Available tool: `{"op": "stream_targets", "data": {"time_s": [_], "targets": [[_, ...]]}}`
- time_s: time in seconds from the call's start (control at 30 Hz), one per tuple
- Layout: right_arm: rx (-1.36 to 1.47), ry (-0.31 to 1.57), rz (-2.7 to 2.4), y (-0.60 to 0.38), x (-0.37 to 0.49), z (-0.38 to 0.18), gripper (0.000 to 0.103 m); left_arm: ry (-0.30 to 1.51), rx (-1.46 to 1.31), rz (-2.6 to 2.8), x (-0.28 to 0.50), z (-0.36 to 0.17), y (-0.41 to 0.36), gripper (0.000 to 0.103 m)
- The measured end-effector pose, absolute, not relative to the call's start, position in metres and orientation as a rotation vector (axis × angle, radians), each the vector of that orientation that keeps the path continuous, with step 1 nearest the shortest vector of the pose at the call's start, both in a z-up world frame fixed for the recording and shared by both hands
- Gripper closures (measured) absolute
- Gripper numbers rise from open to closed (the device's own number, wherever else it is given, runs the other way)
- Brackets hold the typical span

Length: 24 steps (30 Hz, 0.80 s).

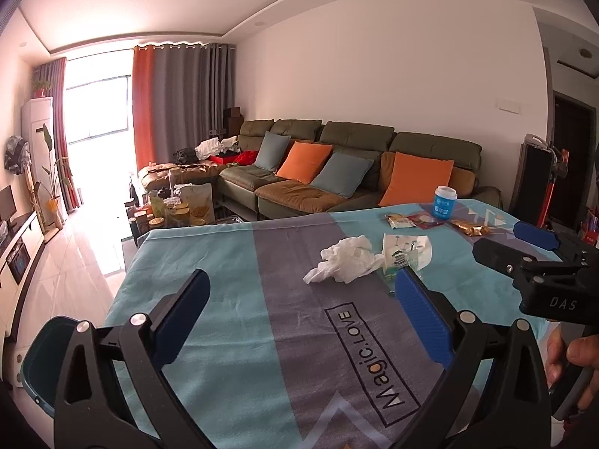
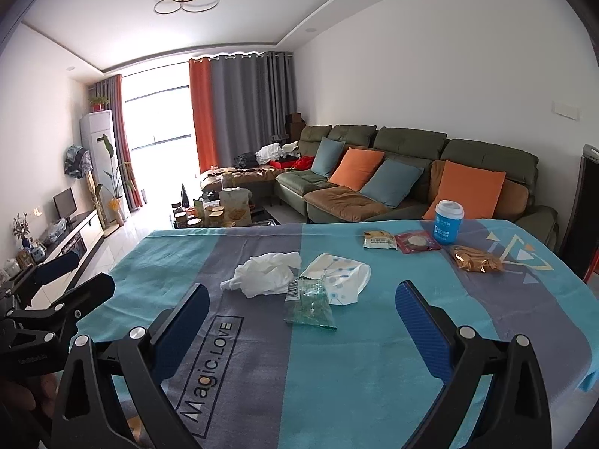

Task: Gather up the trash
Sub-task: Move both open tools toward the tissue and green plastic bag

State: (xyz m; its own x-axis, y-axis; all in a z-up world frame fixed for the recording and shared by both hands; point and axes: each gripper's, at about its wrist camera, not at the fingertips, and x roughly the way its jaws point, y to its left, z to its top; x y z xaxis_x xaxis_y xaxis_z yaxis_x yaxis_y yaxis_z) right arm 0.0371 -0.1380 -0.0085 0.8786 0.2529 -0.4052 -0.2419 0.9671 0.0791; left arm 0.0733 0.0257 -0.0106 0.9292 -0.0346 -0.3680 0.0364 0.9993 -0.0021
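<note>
Right wrist: green wrapper (image 2: pixel 309 305) lengthwise, pointing away.

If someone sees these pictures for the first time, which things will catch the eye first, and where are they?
First the turquoise and grey tablecloth printed "Magic.LOVE", filling the foreground. Litter lies on it: a crumpled white tissue near the middle beside a clear green wrapper, and further back a blue cup with snack packets around it. Behind the table, bright orange cushions stand out on the green sofa.
</note>
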Motion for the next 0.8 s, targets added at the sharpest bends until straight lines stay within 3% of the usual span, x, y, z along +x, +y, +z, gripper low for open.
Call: {"op": "stream_targets", "data": {"time_s": [0.8], "targets": [[-0.003, 0.613, 0.235, -0.122, 0.114, -0.059, 0.008, 0.442, 0.012, -0.054, 0.142, -0.027, 0.031, 0.006]]}}
